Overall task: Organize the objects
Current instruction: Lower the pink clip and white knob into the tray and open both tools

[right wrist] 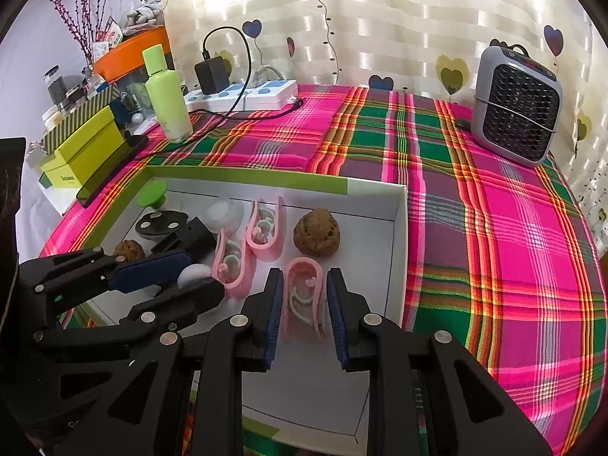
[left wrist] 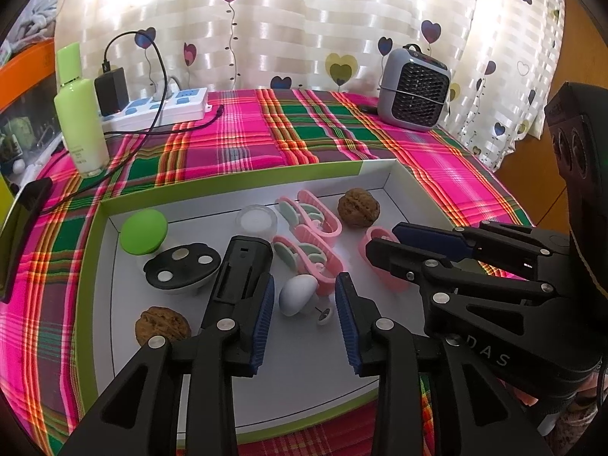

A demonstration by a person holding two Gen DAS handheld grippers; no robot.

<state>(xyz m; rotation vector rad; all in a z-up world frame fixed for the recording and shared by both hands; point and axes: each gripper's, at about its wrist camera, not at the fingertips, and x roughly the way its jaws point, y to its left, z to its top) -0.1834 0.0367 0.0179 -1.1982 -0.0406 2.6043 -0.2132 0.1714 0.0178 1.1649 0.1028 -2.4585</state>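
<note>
Walnuts (left wrist: 356, 208) – two, pink clips (right wrist: 304, 296) – three

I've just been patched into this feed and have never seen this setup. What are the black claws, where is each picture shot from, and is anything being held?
No robot here: a person carries two hand-held grippers, each with a fisheye camera looking along its two blue-padded fingers.

The left wrist view shows the left hand-held gripper, open around a small white egg-shaped piece without touching it. The right hand-held gripper enters that view from the side.

The right wrist view shows it open astride a pink oval plastic clip; whether the pads touch is unclear.

Everything lies in a shallow white box with a green rim on a pink and green plaid cloth: two more pink clips, two brown walnuts, a green round knob, a black disc with silver dots.

Nothing is lifted.
</note>
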